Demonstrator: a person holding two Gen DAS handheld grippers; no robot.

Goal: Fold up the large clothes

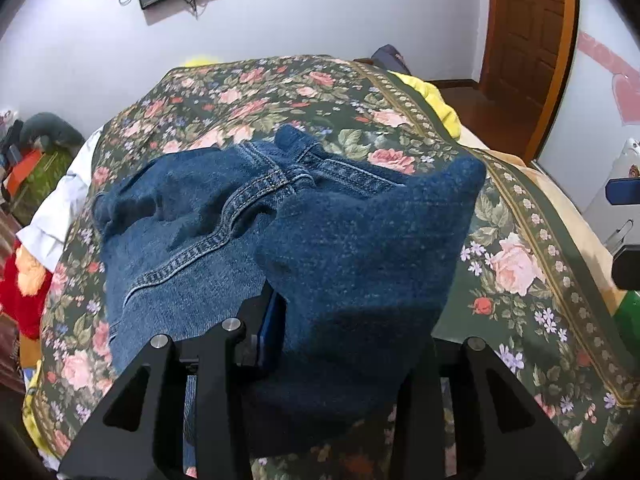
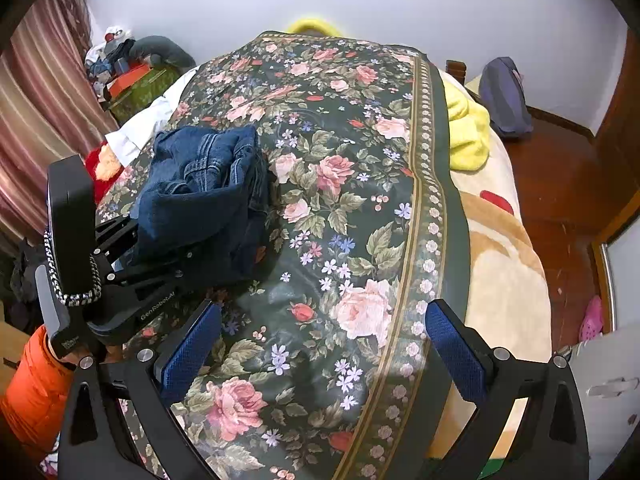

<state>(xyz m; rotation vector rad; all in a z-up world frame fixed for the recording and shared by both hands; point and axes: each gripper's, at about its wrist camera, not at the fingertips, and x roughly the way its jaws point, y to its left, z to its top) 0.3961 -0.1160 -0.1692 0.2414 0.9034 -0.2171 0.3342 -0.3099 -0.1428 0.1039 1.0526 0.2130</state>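
Observation:
Blue denim jeans (image 1: 200,240) lie bunched on the floral bedspread (image 1: 516,264). A thick fold of them sits between the jaws of my left gripper (image 1: 352,312). The cloth touches the blue left pad (image 1: 270,336) and covers the right finger, so I cannot see whether the grip presses. In the right wrist view the left gripper (image 2: 132,248) is at the left with the jeans (image 2: 208,184) heaped on it. My right gripper (image 2: 324,356) hangs open over bare bedspread (image 2: 360,208), to the right of the jeans, with nothing between its blue pads (image 2: 188,352).
A yellow blanket (image 2: 466,136) and a cream blanket (image 2: 504,280) lie along the bed's right edge. White cloth (image 2: 136,128) and red cloth (image 2: 100,168) lie at the left. An orange sleeve (image 2: 36,392) is at the lower left. Wooden floor (image 2: 560,184) and a door (image 1: 524,40) are on the right.

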